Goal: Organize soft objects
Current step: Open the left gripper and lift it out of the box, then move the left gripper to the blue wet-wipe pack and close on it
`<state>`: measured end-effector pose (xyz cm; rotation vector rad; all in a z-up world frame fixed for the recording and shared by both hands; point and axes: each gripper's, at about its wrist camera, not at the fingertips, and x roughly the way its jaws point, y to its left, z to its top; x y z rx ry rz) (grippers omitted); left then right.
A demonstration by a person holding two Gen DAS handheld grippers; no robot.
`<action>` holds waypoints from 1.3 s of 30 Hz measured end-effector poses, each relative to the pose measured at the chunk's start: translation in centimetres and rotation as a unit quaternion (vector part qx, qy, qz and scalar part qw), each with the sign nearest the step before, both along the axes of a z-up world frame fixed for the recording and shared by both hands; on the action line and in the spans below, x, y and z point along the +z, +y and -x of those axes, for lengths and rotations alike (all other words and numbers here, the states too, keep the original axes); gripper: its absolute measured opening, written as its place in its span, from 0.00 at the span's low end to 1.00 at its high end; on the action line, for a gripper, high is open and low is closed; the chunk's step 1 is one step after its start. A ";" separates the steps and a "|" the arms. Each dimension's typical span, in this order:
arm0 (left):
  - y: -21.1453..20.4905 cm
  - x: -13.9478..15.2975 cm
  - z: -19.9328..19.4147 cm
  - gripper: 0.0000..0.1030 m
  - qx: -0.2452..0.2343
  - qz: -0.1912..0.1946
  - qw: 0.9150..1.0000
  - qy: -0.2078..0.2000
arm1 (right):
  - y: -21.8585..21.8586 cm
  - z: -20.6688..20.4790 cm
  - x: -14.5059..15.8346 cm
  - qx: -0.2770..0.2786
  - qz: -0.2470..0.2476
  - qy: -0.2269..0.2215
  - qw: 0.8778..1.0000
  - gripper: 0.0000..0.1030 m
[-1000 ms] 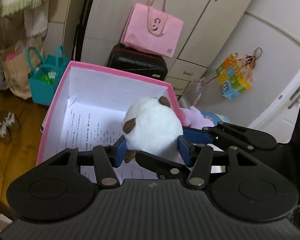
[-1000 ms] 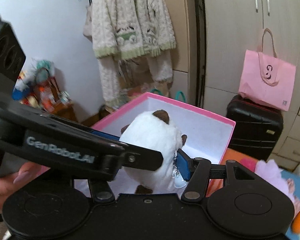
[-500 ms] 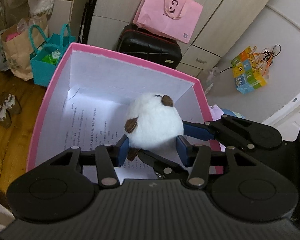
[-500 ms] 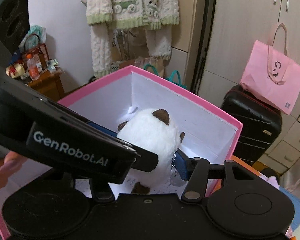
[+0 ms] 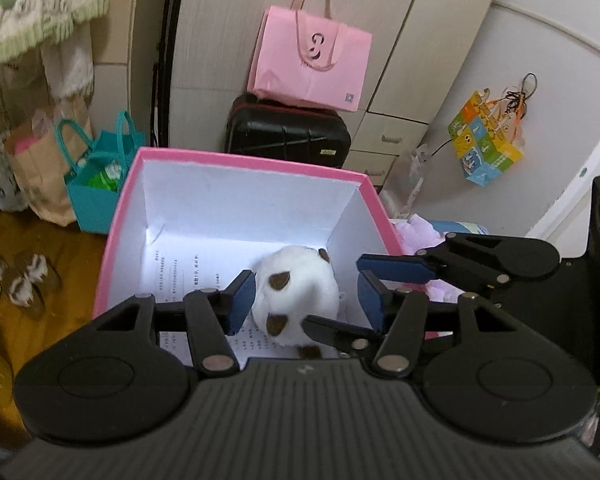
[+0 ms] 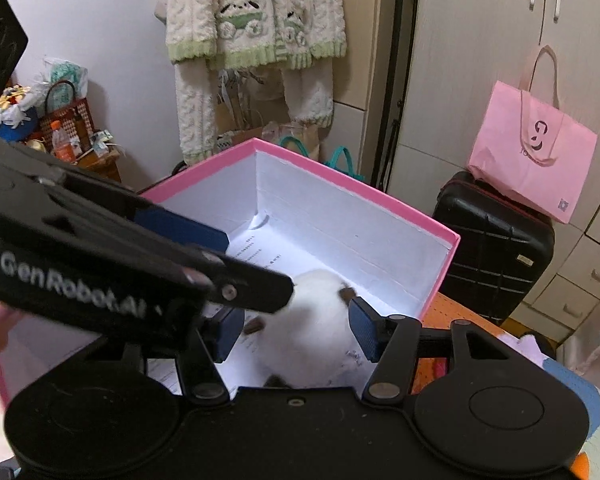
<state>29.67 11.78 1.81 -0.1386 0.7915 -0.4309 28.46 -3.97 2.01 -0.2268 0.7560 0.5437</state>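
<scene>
Both grippers, left (image 5: 306,296) and right (image 6: 296,328), spread apart around the white plush (image 5: 296,300) in the pink box (image 5: 244,160).

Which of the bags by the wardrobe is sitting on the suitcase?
The pink tote bag rests atop the black suitcase; the teal bag stands on the floor.

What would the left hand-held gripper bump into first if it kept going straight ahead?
Most likely the round white plush toy with brown ears, which sits between the open fingers of the left hand-held gripper. Past it lie the printed paper sheet and the white far wall of the pink cardboard box. Depth is hard to judge.
</scene>
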 end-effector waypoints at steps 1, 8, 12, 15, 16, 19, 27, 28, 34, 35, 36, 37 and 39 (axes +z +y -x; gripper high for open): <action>0.1 0.4 0.5 0.54 -0.003 -0.002 1.000 -0.002 | 0.0 0.4 0.4 0.001 -0.001 -0.002 1.000 0.61; -0.4 3.2 4.9 0.55 -0.027 -0.028 0.999 -0.032 | -1.1 4.1 2.2 0.012 -0.004 -0.011 1.000 0.61; -0.6 4.3 7.3 0.59 -0.050 -0.024 0.998 -0.034 | -1.9 6.2 3.1 0.013 -0.006 -0.016 1.000 0.62; -0.8 5.0 9.0 0.59 -0.066 -0.021 0.997 -0.034 | -3.3 7.6 4.0 0.014 -0.026 -0.004 1.000 0.62; -1.0 5.2 9.6 0.60 -0.072 -0.021 0.997 -0.034 | -3.9 8.3 4.3 0.010 -0.036 -0.003 0.999 0.62; -1.4 5.9 11.4 0.62 -0.089 -0.023 0.995 -0.039 | -5.4 10.4 5.2 0.007 -0.043 -0.017 0.999 0.62; -4.1 6.9 15.7 0.71 -0.124 -0.033 0.990 -0.063 | -11.7 14.9 7.0 -0.059 -0.078 -0.059 0.993 0.63; -4.5 6.9 16.1 0.71 -0.130 -0.035 0.989 -0.065 | -12.6 15.2 7.0 -0.067 -0.084 -0.056 0.993 0.63; -7.5 5.8 17.6 0.71 -0.177 -0.032 0.982 -0.056 | -16.9 15.9 5.3 -0.096 -0.112 -0.021 0.989 0.63; -8.0 5.5 17.7 0.71 -0.183 -0.032 0.981 -0.053 | -17.5 16.0 4.8 -0.096 -0.114 -0.017 0.989 0.63; -8.6 5.1 17.8 0.71 -0.186 -0.036 0.981 -0.051 | -17.9 16.3 4.4 -0.097 -0.115 -0.015 0.989 0.63; -9.0 4.6 17.9 0.71 -0.187 -0.040 0.980 -0.050 | -18.4 16.3 3.9 -0.096 -0.117 -0.012 0.988 0.63; -10.1 3.7 17.9 0.70 -0.186 -0.045 0.981 -0.044 | -19.2 16.5 2.8 -0.093 -0.118 -0.008 0.989 0.63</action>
